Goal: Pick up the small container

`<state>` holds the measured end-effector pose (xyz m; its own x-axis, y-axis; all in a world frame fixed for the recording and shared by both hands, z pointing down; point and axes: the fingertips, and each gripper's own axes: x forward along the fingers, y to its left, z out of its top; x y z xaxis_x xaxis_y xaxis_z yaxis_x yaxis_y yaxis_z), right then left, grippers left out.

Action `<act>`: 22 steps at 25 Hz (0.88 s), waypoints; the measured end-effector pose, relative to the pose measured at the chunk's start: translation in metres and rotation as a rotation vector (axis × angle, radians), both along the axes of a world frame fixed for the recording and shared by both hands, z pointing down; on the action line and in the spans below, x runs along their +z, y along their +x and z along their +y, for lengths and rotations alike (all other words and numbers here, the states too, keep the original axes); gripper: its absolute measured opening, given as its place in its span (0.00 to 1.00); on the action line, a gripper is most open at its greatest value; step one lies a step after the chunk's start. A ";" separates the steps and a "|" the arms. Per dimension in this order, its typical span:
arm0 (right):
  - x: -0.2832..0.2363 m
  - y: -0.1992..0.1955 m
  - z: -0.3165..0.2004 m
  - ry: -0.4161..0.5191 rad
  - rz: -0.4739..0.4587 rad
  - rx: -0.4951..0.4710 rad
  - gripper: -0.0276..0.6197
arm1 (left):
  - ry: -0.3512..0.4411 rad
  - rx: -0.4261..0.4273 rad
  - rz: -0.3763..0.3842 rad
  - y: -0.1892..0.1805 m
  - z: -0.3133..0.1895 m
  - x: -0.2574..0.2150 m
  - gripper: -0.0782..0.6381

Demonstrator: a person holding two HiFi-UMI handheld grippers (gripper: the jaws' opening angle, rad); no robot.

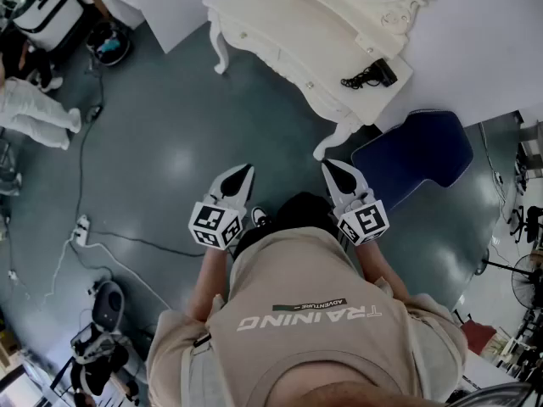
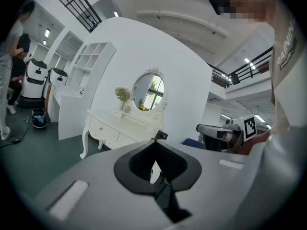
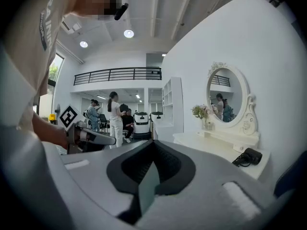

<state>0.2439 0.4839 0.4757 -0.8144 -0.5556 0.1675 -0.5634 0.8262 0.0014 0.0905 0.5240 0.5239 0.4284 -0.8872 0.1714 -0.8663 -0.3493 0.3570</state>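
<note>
Both grippers are held level in front of the person's chest, above the dark teal floor (image 1: pixel 170 159). My left gripper (image 1: pixel 248 169) has its black-padded jaws meeting at the tip with nothing between them, as the left gripper view shows (image 2: pixel 154 143). My right gripper (image 1: pixel 326 166) looks the same, its jaws closed and empty (image 3: pixel 152 143). Ahead stands a white dressing table (image 1: pixel 288 32) with an oval mirror (image 3: pixel 225 97), a small vase of flowers (image 3: pixel 201 113) and a black hair dryer (image 1: pixel 373 75). I cannot make out a small container in any view.
A dark blue chair (image 1: pixel 424 147) stands right of the dressing table. Cables (image 1: pixel 85 142) and a power strip (image 1: pixel 81 227) lie on the floor at left. Several people (image 3: pixel 114 116) and white machines (image 2: pixel 36 78) are farther off. A dark bucket (image 1: pixel 109 45) sits at upper left.
</note>
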 end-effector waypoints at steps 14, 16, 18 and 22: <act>0.029 -0.027 -0.047 -0.084 -0.002 -0.042 0.05 | -0.067 -0.042 0.024 -0.023 -0.041 0.018 0.13; 0.033 -0.041 -0.060 -0.093 -0.019 -0.060 0.05 | -0.069 -0.063 0.014 -0.035 -0.054 0.014 0.13; 0.031 -0.057 -0.077 -0.088 -0.046 -0.074 0.05 | -0.071 -0.065 -0.005 -0.048 -0.070 0.008 0.13; 0.026 -0.080 -0.127 -0.047 -0.070 -0.071 0.05 | -0.082 -0.022 -0.084 -0.065 -0.114 0.000 0.13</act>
<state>0.1644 0.3569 0.5020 -0.8619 -0.4892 0.1335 -0.5011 0.8621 -0.0760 0.0256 0.4105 0.5242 0.3906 -0.8776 0.2781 -0.9012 -0.3029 0.3098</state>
